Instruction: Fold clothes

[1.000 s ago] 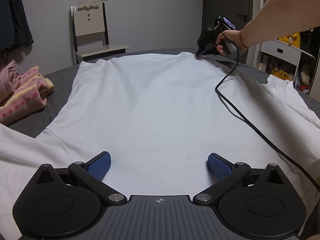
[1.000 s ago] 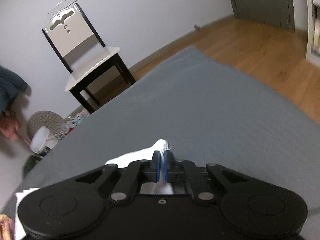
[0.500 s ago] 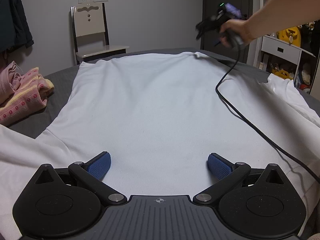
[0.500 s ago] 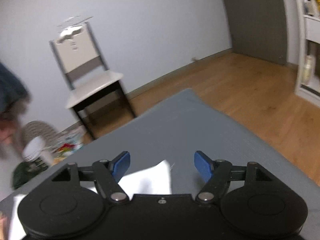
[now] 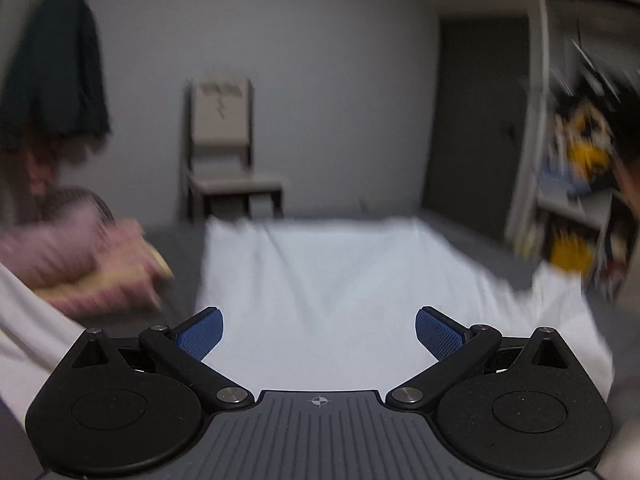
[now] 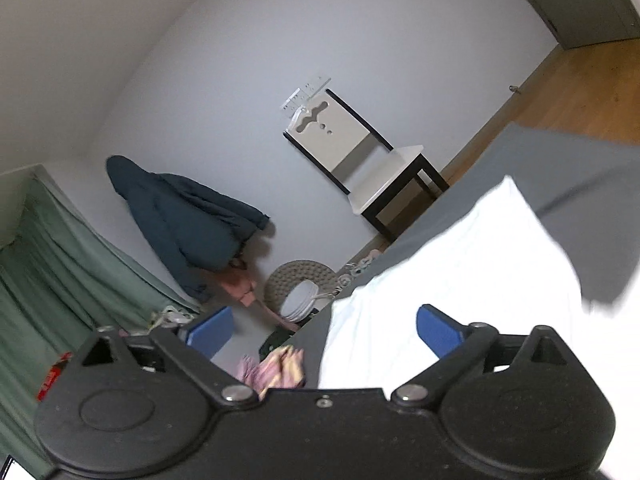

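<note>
A white garment (image 5: 332, 280) lies spread flat on the grey bed (image 5: 176, 236); the left wrist view is motion-blurred. My left gripper (image 5: 319, 334) hovers open above the garment's near part, nothing between its blue pads. In the tilted right wrist view my right gripper (image 6: 324, 330) is open and lifted clear of the bed. The white garment (image 6: 460, 264) shows below it on the grey bed (image 6: 560, 160).
A pile of pink and yellow clothes (image 5: 80, 256) sits on the bed's left side, seen also as pink clothes (image 6: 280, 368). A white chair (image 5: 228, 152) stands at the far wall. Shelves (image 5: 576, 168) with clutter are at the right. A dark coat (image 6: 188, 220) hangs on the wall.
My right gripper let go of the garment's far corner, opened, then lifted and swung left. My left gripper tilted up and moved, blurring its view.
</note>
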`<state>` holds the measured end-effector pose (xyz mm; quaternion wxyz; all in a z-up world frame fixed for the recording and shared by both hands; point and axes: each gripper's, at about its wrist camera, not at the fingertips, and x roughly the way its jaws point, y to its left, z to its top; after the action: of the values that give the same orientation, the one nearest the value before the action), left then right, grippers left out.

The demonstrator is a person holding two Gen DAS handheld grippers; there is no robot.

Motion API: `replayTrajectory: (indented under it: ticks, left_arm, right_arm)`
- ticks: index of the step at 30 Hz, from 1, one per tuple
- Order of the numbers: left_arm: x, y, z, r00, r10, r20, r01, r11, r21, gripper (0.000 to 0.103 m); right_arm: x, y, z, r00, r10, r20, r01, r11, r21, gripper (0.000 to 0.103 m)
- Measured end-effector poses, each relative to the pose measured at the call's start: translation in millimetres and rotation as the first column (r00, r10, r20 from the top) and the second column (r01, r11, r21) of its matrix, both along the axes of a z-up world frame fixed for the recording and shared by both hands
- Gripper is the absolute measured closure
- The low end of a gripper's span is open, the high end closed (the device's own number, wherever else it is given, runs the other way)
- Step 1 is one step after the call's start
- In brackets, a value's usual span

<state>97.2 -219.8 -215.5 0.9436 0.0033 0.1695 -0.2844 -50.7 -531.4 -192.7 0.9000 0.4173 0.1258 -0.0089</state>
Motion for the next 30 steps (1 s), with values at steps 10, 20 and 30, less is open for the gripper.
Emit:
replayTrajectory:
  ticks: [10,20,30]
  left_arm:
    - [80,197,41,0.964,0.235,-0.121,-0.264,0.882,-0.391,0.000]
    - [167,348,-16,0.765,0.590,-0.257,-0.637,0.636,-0.436,0.000]
    - [215,347,-50,0.726,0.636,-0.262,-0.687,0.653,-0.319,0.027]
  right_arm:
    - [-39,121,-82,0.995,0.100,-0.013,-0.096,0.977,0.188,0.000]
    - [-29,168,-119,0.971,0.232,-0.065,-0.204,0.935,0.289,0.000]
    - [-34,190,-106,0.948,0.311,-0.066,-0.274,0.904,0.328,0.000]
